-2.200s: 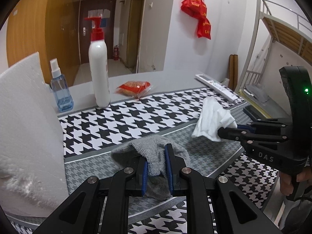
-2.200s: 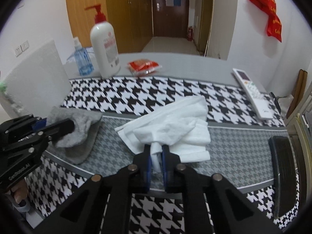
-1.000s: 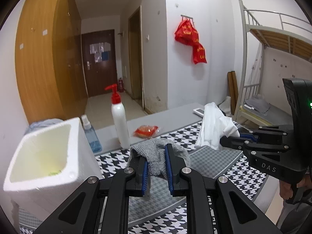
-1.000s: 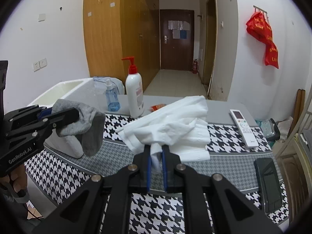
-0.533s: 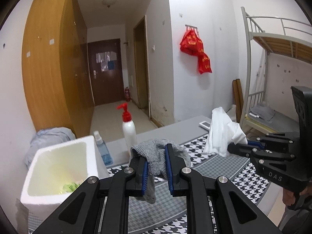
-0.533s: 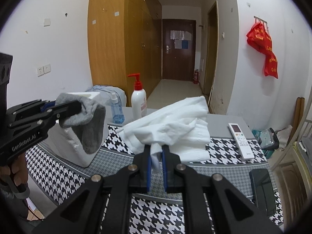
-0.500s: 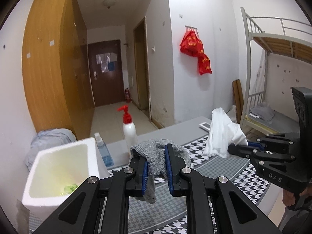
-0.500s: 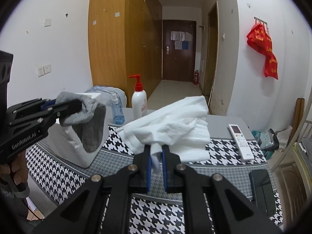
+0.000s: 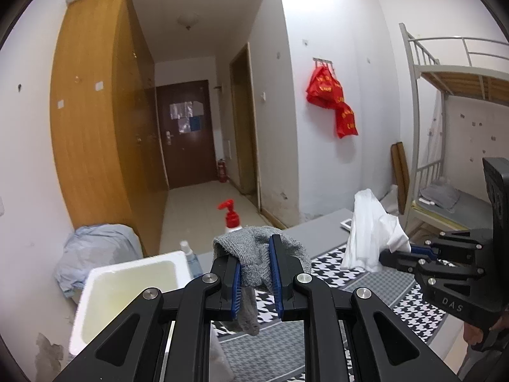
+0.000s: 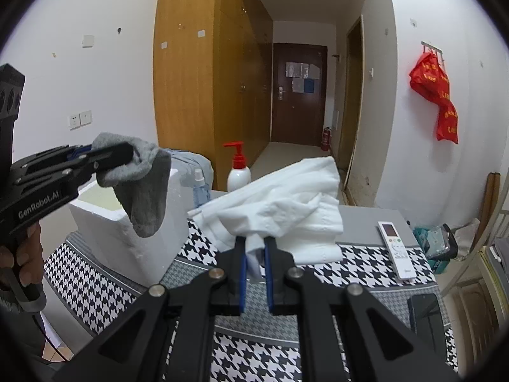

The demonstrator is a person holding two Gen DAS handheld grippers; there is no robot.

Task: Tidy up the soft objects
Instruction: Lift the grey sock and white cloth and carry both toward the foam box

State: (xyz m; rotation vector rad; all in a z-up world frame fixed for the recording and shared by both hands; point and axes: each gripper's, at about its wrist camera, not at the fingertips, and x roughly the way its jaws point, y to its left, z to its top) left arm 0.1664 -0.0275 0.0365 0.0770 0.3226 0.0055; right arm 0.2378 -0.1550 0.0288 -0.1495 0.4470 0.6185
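Your left gripper (image 9: 256, 278) is clamped on the grey sock (image 9: 254, 254), your right gripper (image 10: 254, 262) on the white cloth (image 10: 280, 203); both have risen off the table, the sock now over the near-left foam box (image 9: 127, 283), ready to drop in.

Matte black left tool (image 9: 256, 273), blue pads, silver screws, white "GenRobot.AI" lettering, right tool (image 10: 254, 265) marked "DAS"

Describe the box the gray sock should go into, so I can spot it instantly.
On the houndstooth table, look to its left end. The white foam box stands there, open-topped, just below the gray sock held by the left gripper. It is bulkier than the bottles behind it.
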